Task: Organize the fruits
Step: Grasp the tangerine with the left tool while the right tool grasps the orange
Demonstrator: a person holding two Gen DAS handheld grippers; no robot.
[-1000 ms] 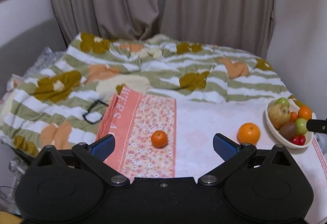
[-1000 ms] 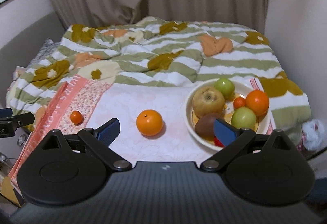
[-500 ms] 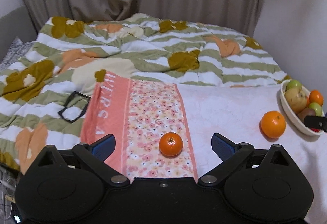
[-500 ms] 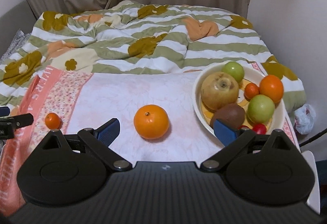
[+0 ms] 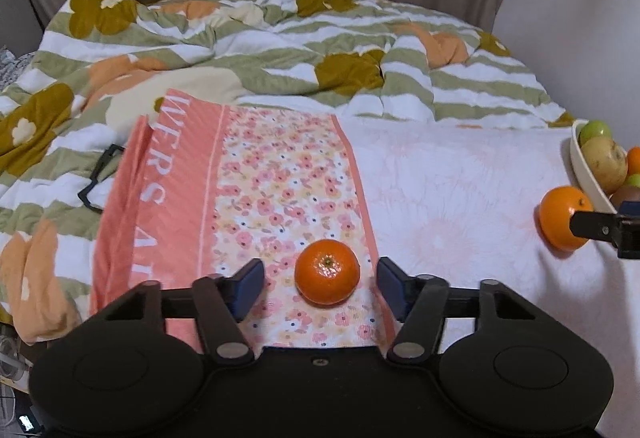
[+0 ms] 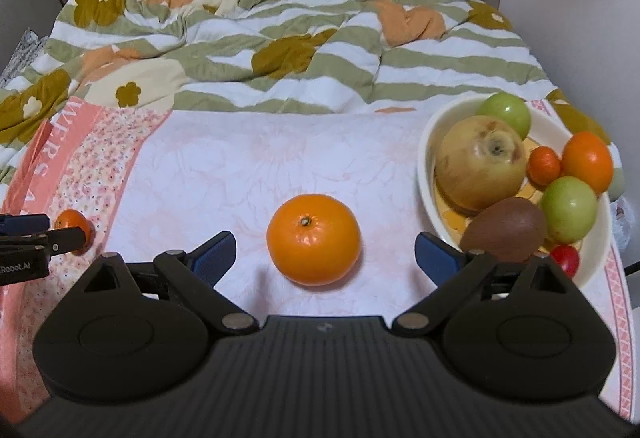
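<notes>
A small mandarin lies on the pink flowered towel. It sits between the fingers of my left gripper, whose jaws are closing, with a gap still showing on each side. A bigger orange rests on the white cloth. My right gripper stands open around it, its pads well clear. To the right a cream bowl holds a yellow pear-like fruit, green apples, a brown kiwi, oranges and a small red tomato. In the left wrist view, one of the right gripper's fingers crosses the big orange.
A striped flowered quilt is bunched behind the towel and the white cloth. Black glasses lie on it to the left. Curtains hang at the back, and a wall stands close to the right of the bowl.
Both grippers have come forward and down onto their fruit. The left jaws have narrowed around the small mandarin. The right jaws stay wide, now astride the big orange.
</notes>
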